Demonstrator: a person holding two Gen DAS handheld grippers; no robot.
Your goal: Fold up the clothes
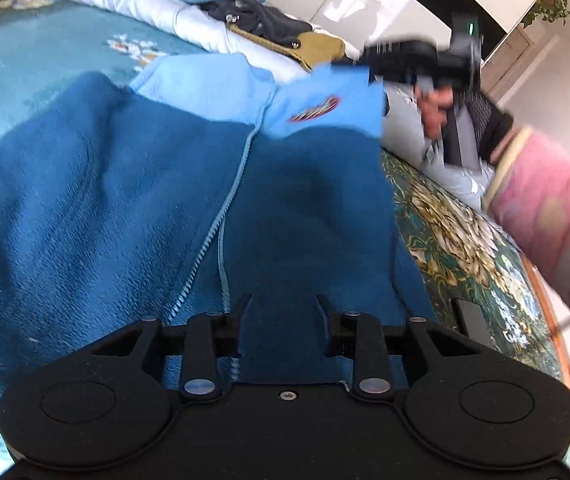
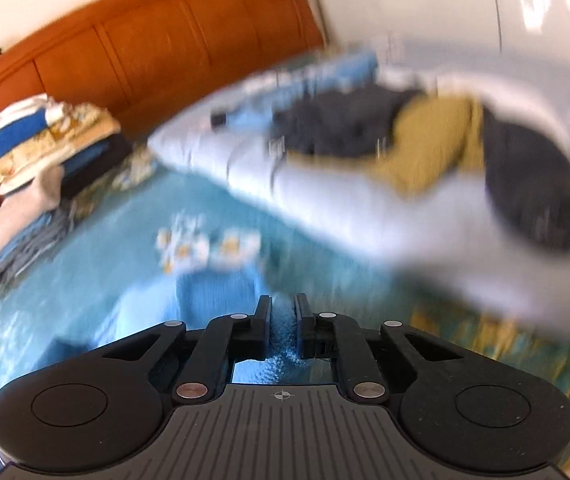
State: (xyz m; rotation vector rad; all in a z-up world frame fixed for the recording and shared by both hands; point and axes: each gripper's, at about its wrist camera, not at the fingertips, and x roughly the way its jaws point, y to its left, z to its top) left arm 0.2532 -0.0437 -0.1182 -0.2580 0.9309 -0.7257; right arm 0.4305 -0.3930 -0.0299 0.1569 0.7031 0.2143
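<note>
Teal bedding with white flowers covers the bed (image 1: pixel 25 80), which fills most of both views and lies ahead of and under each claw. A white quilt (image 1: pixel 145 4) is rolled along the far side of the bed, well ahead of both claws, with dark, mustard and light blue clothes (image 1: pixel 269 24) heaped on top of it. Against the orange headboard (image 2: pixel 165 40), far to the left of the right claw, stands a stack of folded laundry (image 2: pixel 45 140).

A dark blue fleece jacket (image 1: pixel 105 200) with a light blue yoke, a zip and a red chest badge lies spread on the bed directly ahead of and under the left claw (image 1: pixel 283 300). That claw hovers low over the hem with its jaws narrowly parted; fleece shows between the fingers, but they do not press on it.

The right claw (image 2: pixel 283 312) is pinched nearly closed on a ridge of the jacket's blue fleece. In the left view it grips the far right shoulder of the jacket, held by a hand (image 1: pixel 437 112) in a pink padded sleeve (image 1: pixel 545 220).
</note>
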